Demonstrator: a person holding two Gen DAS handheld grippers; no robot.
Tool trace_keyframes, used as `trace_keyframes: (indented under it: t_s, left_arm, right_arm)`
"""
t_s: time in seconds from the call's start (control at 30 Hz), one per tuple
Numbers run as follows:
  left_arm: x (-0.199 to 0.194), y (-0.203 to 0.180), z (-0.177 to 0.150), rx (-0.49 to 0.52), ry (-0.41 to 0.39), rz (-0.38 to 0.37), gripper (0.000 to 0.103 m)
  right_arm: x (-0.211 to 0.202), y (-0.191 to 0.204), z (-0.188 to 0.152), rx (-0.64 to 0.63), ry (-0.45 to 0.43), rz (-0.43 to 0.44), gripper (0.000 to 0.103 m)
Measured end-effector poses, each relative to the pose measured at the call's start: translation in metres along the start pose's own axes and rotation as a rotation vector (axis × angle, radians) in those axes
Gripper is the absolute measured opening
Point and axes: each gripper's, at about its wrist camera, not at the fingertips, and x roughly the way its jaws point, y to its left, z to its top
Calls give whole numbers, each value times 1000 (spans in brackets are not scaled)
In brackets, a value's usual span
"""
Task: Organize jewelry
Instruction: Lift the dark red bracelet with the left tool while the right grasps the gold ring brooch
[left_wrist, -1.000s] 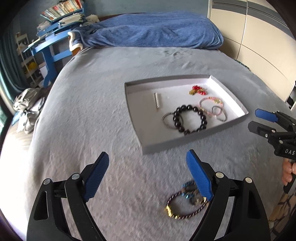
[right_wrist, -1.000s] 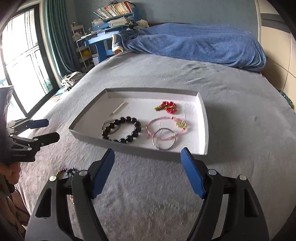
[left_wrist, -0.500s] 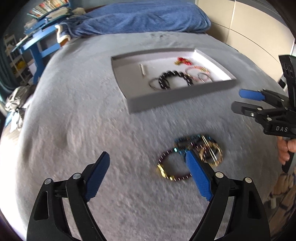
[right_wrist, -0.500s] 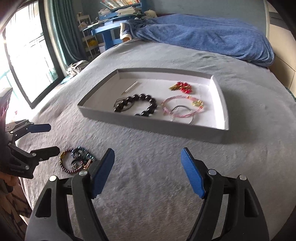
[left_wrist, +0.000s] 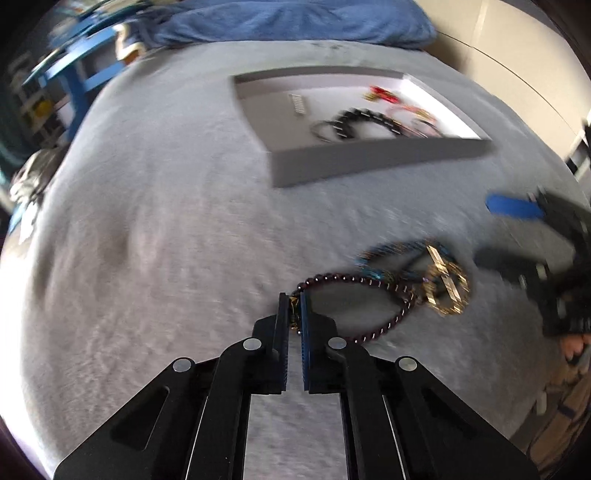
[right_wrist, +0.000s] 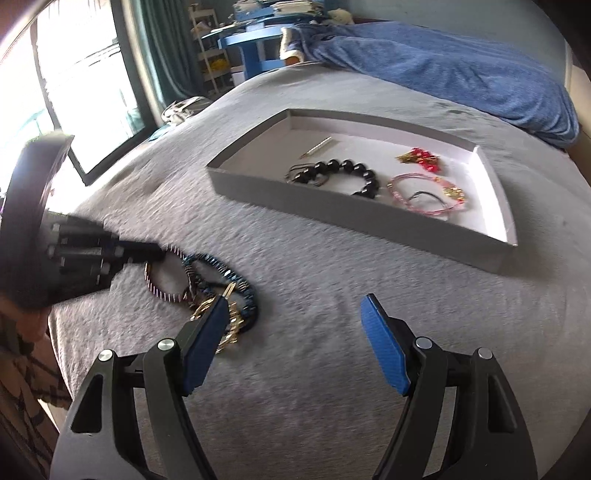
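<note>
Grey-blanketed bed (left_wrist: 155, 229); shallow grey cardboard tray (right_wrist: 354, 218), ahead of both grippers. Step in hand: left gripper (left_wrist: 293, 314) clamped on the dark purple beaded bracelet (left_wrist: 388, 325), likely needing a lift trayward. Right gripper (right_wrist: 295, 332) hangs apart; only its view shows the tray's contents sharply.

Both the left gripper (left_wrist: 293, 314) and the right gripper (right_wrist: 293, 339) have black angular arms with triangular cut-outs, round silver screws and ribbed blue finger pads (right_wrist: 384, 350), with a dark plaid sleeve (right_wrist: 18, 376) at lower left.
</note>
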Motion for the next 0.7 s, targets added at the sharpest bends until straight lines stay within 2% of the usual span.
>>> trace_keyframes:
  t_s: [0.3,0.53,0.57,0.63,0.7]
  left_arm:
    - [-6,25,-1,-74,7,52,6]
    - [-1,33,-8,-96,23,40,9]
    - [-1,33,-8,-99,24,39,10]
    - [1,33,-7,-104,22,41,12]
    - [3,34,-6,-107,22,41,14]
  right_arm:
    - [10,35,-11,-88,23,49,73]
    - [18,51,-10,-113,25,42,72]
    - [20,51,-10,-114,27,37,70]
    - [25,52,-10,-118,38,23,56]
    - [27,50,-11,-116,43,19,50]
